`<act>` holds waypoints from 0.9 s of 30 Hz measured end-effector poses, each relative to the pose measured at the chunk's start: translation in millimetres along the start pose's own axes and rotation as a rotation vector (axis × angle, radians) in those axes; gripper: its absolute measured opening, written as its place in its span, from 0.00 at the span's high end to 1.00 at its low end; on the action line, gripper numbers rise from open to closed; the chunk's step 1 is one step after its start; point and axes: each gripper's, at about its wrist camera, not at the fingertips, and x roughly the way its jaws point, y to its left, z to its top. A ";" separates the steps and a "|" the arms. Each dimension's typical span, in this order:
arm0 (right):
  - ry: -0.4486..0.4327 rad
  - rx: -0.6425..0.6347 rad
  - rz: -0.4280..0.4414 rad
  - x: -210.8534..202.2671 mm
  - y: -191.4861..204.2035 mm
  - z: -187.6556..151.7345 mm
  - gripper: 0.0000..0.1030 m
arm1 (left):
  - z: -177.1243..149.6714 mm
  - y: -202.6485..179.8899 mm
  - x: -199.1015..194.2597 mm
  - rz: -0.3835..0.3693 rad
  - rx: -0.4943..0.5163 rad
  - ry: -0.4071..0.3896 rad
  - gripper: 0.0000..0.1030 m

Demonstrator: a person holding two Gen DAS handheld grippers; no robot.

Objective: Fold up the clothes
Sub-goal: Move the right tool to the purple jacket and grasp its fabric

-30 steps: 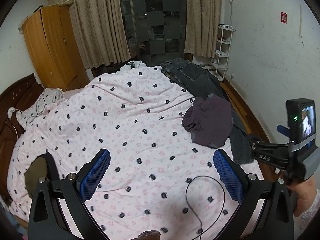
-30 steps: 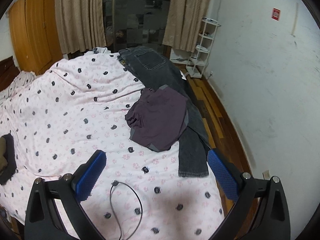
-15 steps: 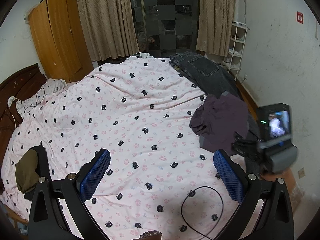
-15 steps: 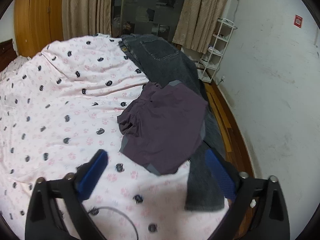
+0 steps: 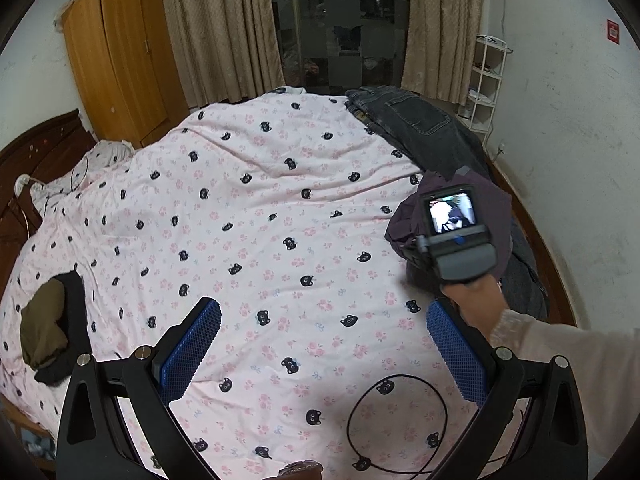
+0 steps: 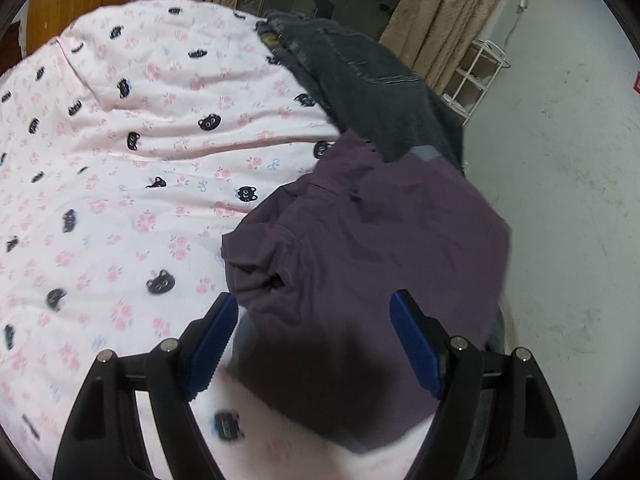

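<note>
Now | purple garment (image 6: 372, 248) crumpled, no clear axis | right hand-held gripper (image 6: 316, 344) open above

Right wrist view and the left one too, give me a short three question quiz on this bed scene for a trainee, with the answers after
1. True or false: the right gripper has closed on the purple garment.
2. Multiple choice: what does the purple garment partly lie on? A) dark jeans B) a pillow C) the white shelf
3. Short answer: what lies on the bedspread near the left gripper, besides clothes?

Key
1. False. Its jaws are open, with the garment's near edge between them.
2. A.
3. A thin black cable loop.
</note>
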 end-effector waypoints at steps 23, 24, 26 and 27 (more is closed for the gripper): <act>0.123 -0.132 -0.196 109.1 44.0 1.6 0.44 | -8.1 24.7 28.0 0.012 -0.076 0.031 0.01; 0.128 -0.133 -0.191 109.7 43.4 1.5 0.48 | -8.4 25.4 28.1 0.012 -0.076 0.031 0.01; 0.137 -0.133 -0.181 111.0 42.2 1.4 0.57 | -8.5 25.6 28.6 0.011 -0.076 0.033 0.01; 0.141 -0.134 -0.176 111.6 41.6 1.3 0.60 | -8.4 26.4 29.0 0.011 -0.078 0.034 0.01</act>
